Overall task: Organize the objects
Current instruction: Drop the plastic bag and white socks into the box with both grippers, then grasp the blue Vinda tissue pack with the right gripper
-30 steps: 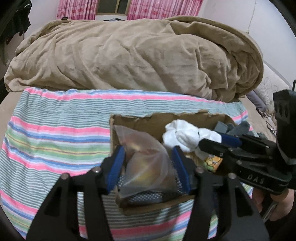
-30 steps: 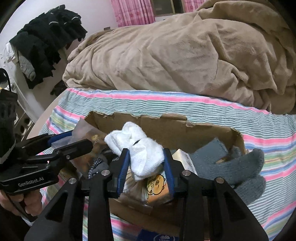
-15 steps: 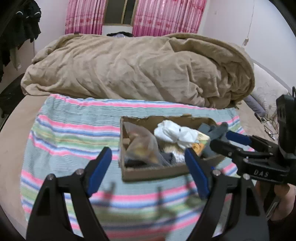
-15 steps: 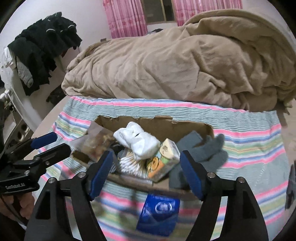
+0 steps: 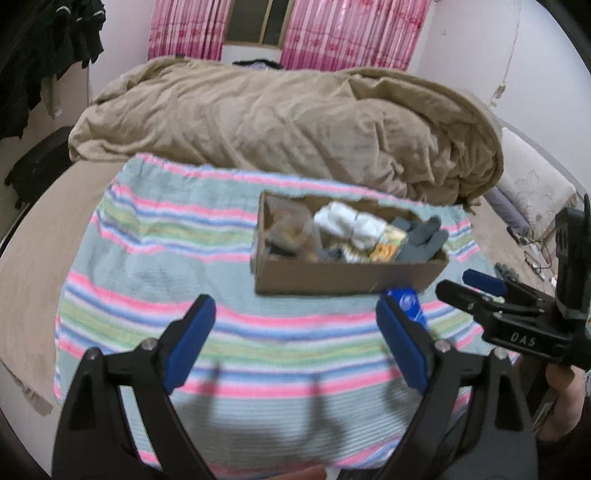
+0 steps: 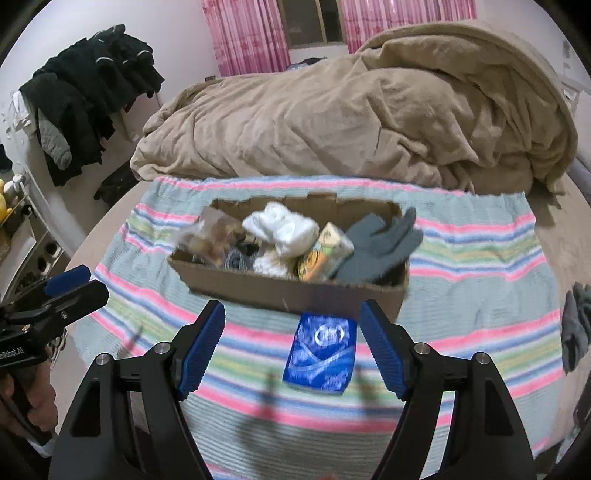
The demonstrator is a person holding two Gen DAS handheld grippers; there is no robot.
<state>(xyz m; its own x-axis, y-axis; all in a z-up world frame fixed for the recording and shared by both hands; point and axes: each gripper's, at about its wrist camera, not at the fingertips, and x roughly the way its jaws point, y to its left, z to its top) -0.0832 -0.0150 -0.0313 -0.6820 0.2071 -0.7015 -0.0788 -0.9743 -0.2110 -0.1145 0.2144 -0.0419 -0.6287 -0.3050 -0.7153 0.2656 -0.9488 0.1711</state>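
A shallow cardboard box (image 5: 343, 275) (image 6: 280, 286) sits on a striped blanket (image 5: 155, 258) (image 6: 480, 251). It holds a clear plastic bag (image 6: 212, 234), white socks (image 6: 284, 225), a small printed carton (image 6: 327, 247) and grey socks (image 6: 376, 243) draped over its right end. A blue tissue pack (image 6: 321, 356) lies on the blanket in front of the box. My left gripper (image 5: 295, 343) is open and empty, well short of the box. My right gripper (image 6: 291, 347) is open and empty, with the blue pack between its fingers' line of sight.
A bunched tan duvet (image 5: 295, 122) (image 6: 351, 110) covers the bed behind the blanket. Dark clothes (image 6: 85, 96) hang at the left wall. Another grey sock (image 6: 576, 325) lies at the blanket's right edge. Pink curtains (image 5: 332, 33) hang at the back.
Both grippers have let go of the bag and the white socks, opened wide and pulled back from the box. The blue pack has come into view in front of the box.
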